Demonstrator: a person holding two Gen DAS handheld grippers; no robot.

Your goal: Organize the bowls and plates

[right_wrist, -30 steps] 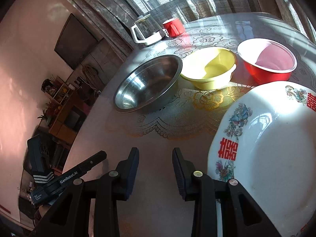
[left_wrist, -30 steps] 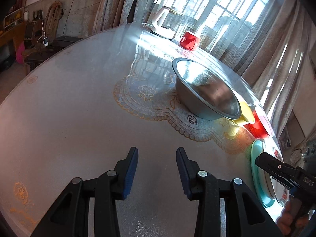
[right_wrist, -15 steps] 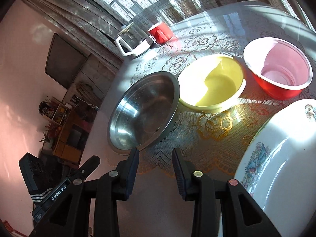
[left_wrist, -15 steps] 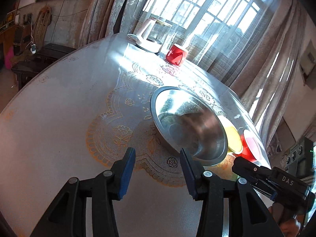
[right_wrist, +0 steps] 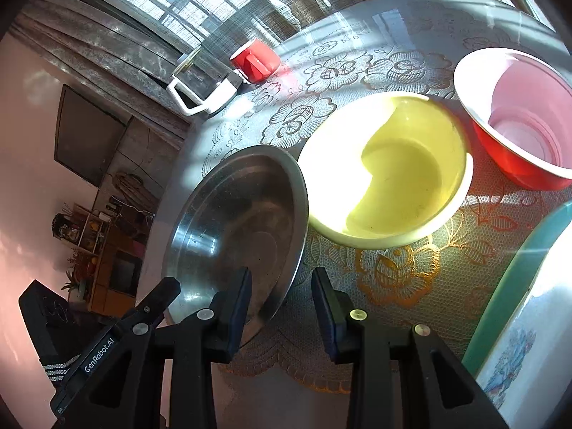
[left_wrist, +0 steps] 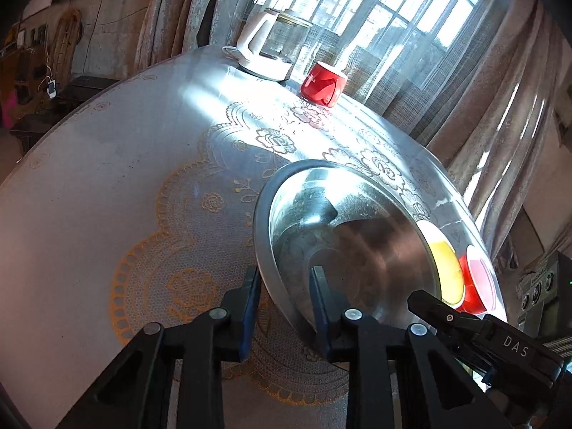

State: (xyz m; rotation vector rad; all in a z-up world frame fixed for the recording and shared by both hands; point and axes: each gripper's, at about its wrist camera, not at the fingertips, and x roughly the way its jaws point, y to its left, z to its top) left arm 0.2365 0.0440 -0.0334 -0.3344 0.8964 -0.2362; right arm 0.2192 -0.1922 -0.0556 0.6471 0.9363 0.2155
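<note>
Three bowls sit in a row on the lace cloth (right_wrist: 393, 275) of the round table (left_wrist: 89, 193): a steel bowl (left_wrist: 343, 243), a yellow bowl (right_wrist: 389, 171) just beside it, and a red bowl (right_wrist: 518, 114) with a pale pink inside next to the yellow one. The rim of the steel bowl touches or nearly touches the yellow bowl; I cannot tell which.

At the near right edge of the right wrist view lies a white plate (right_wrist: 529, 339) with a blue flower print, stacked on a teal plate (right_wrist: 514, 271).

The left gripper (left_wrist: 284, 282) is open, its two fingers straddling the near rim of the steel bowl, one finger outside the wall and one inside; whether the pads touch the metal is not clear. The right gripper (right_wrist: 282, 286) is also open and holds nothing, with its left finger over the steel bowl's rim and its right finger above the cloth.

Far across the table, near the curtained window, stand a glass kettle (left_wrist: 275, 50) with a white handle and a red mug (left_wrist: 323, 84), close together.
</note>
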